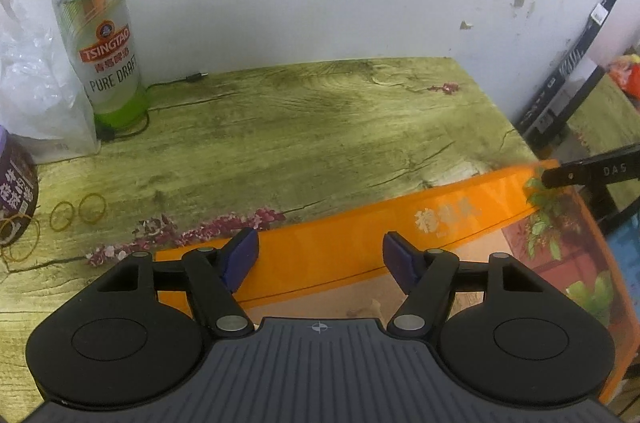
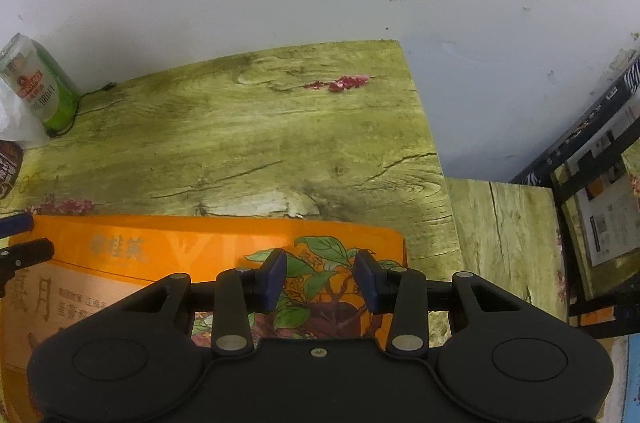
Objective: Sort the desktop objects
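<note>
The flat orange box (image 2: 168,247) lies at the worktop's (image 1: 320,127) front edge, well away from the beer can (image 1: 102,39), looking light, stiff, glossy-slick: right claw (image 2: 320,281) pinches its leafy corner, left claw (image 1: 318,259) hovers spread over the rim, the best hold.

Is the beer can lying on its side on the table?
No, the beer can stands upright on the table, near the wall.

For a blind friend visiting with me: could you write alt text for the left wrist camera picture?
An open claw hovers over an orange box on a wood-print table. A beer can stands by the white wall, far left; rubber bands lie nearby.
</note>
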{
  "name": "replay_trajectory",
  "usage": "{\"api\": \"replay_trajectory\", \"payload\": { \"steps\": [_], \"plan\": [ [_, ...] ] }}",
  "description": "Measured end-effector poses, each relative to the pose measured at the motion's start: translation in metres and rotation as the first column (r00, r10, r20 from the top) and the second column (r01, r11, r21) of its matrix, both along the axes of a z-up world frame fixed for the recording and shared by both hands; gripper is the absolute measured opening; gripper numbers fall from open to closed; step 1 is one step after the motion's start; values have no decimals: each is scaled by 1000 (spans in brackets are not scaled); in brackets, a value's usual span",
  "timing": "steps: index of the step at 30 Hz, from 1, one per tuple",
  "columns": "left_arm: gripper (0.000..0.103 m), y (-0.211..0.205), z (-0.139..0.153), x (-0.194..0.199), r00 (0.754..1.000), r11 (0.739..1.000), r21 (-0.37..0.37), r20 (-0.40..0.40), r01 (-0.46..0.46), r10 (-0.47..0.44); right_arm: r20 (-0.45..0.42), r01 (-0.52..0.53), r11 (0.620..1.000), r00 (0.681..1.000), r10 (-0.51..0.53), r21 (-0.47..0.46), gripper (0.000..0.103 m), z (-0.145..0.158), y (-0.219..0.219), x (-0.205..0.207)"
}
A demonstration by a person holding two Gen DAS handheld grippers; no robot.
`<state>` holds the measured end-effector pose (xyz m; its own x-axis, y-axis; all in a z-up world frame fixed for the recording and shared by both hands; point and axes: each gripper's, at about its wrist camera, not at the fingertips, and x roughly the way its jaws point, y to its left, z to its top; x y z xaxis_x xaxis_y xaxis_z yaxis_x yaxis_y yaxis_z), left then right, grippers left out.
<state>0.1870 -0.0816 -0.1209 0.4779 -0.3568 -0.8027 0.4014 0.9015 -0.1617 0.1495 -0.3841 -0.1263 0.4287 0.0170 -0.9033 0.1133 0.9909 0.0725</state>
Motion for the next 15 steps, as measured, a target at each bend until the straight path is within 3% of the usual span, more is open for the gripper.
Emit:
{"api": "replay_trajectory", "payload": {
  "steps": [9, 15],
  "plan": [
    [70, 0, -1, -1, 1000, 1000, 9, 7, 20, -21, -10, -18, 999, 1000, 17, -38, 38, -4, 7, 1],
    [71, 8, 2, -4, 1000, 1000, -28, 17, 12, -12, 11, -7, 999, 1000, 7, -38, 38, -1, 6, -3]
  ]
}}
